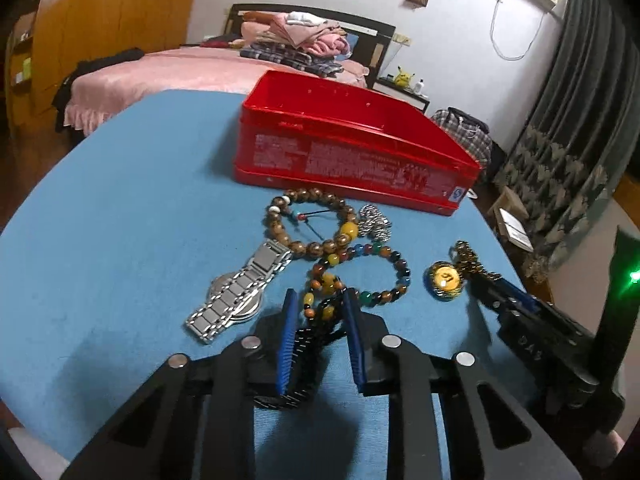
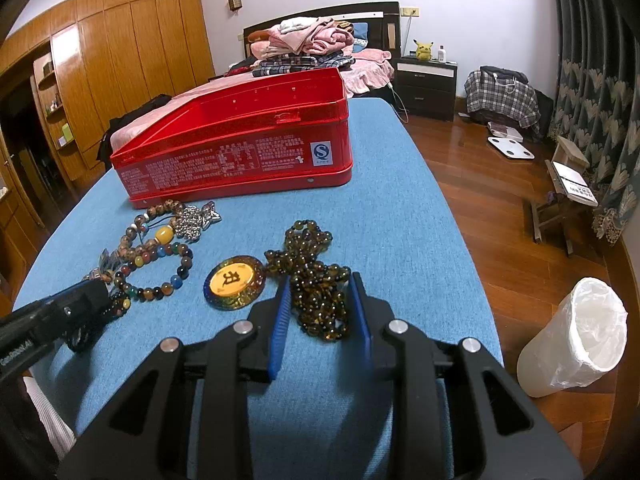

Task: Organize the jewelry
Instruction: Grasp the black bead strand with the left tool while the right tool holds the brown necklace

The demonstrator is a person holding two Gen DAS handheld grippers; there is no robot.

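The left gripper [image 1: 318,300] has its blue fingers [image 1: 289,320] set narrow around a dark bead strand [image 1: 320,312] and the near end of the colored bracelet [image 1: 360,276]; whether the pads press the beads cannot be told. The right gripper [image 2: 320,292] has its fingers [image 2: 280,316] set narrow on either side of a heap of brown beads [image 2: 316,276], the pads close to the heap, contact not discernible. A round gold pendant [image 2: 234,282] lies just left of that heap on the blue worktop [image 2: 400,220]. In the left view, a silver watch [image 1: 236,292] lies left of the fingers, face down, its band stretched toward the near edge. Beyond the colored bracelet lies a wooden bracelet [image 1: 312,220] with one yellow bead, touching a small silver chain pile [image 1: 374,222]. All jewelry lies on the worktop, outside the box. The red box [image 1: 352,144] stands open behind the jewelry, and what can be seen of its inside shows no jewelry. A white lined bin [image 2: 576,336] stands on the wooden floor to the right of the worktop. A bed [image 2: 360,68] with folded clothes stands behind.
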